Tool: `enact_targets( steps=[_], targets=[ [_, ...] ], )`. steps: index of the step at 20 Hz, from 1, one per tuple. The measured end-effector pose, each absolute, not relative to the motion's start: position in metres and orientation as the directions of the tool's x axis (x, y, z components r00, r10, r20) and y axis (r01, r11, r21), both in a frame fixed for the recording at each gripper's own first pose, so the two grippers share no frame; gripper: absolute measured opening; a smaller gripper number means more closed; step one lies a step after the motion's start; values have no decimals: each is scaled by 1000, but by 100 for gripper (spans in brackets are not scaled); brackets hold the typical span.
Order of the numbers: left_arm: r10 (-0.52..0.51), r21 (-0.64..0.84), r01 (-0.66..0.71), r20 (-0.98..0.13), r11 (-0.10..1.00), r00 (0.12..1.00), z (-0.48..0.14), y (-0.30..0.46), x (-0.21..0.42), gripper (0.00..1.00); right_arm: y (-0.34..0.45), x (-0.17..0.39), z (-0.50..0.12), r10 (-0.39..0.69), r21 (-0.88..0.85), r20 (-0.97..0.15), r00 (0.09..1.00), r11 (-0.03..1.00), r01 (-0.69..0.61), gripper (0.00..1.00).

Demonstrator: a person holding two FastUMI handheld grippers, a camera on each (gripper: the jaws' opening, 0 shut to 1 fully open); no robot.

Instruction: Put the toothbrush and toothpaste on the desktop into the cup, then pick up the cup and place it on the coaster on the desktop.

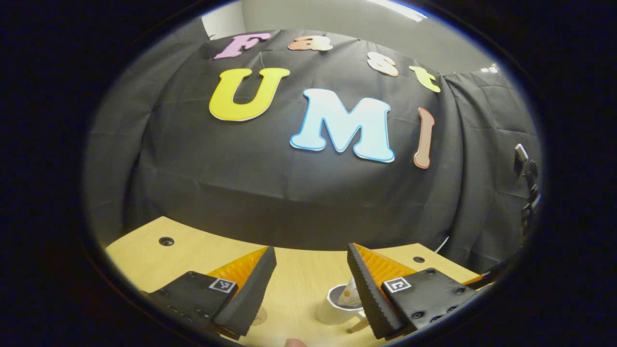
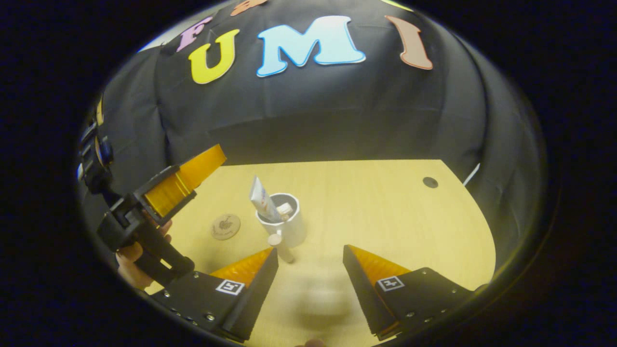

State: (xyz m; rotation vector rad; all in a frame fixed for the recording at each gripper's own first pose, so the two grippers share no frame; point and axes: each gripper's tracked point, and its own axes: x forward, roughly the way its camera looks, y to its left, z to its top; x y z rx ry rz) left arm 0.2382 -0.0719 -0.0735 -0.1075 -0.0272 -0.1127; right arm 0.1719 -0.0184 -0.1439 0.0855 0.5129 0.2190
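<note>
The cup (image 2: 284, 224) is seen standing on the desk (image 2: 385, 212), tube (image 2: 262, 198) and brush head (image 2: 284, 208) inside it. The coaster (image 2: 225, 226) lies just beside the cup, apart. The right gripper (image 2: 311, 262) is held near the cup, jaws apart, empty. The left gripper (image 1: 311, 270) is raised, jaws apart, empty.

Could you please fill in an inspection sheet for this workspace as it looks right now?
Surface: wooden desk, two round holes in it.
Job's things: white cup upright on the desk, toothpaste leaning in it; the other item inside looks like the toothbrush; coaster bare, left of the cup and apart from it.
Clutter: nothing seen.
Grippers: left gripper open, empty; right gripper open, empty, behind the cup.
Cables: white cable at the desk's far edge.
Surroundings: black cloth wall.
</note>
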Motion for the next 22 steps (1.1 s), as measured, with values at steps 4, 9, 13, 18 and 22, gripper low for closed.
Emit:
enact_targets(
  steps=[4,9,13,18,22],
  targets=[
    [-68,-89,70,28,994,997,-65,-43,218,95,7,178,-154,251,109,-515,819,967,-228,84],
    [-15,-93,15,2,996,1000,-66,-7,189,93,28,193,-174,241,66,-580,778,966,-249,84],
    [22,-92,-24,-23,995,999,-72,16,170,95,37,209,-188,222,40,-630,744,966,-255,84],
    [39,-105,-45,-56,993,998,-77,30,154,95,39,227,-210,165,-10,-726,668,968,-250,84],
    [44,-114,-54,-87,992,995,-89,36,145,95,41,234,-223,118,-57,-777,618,965,-255,82]
  ],
)
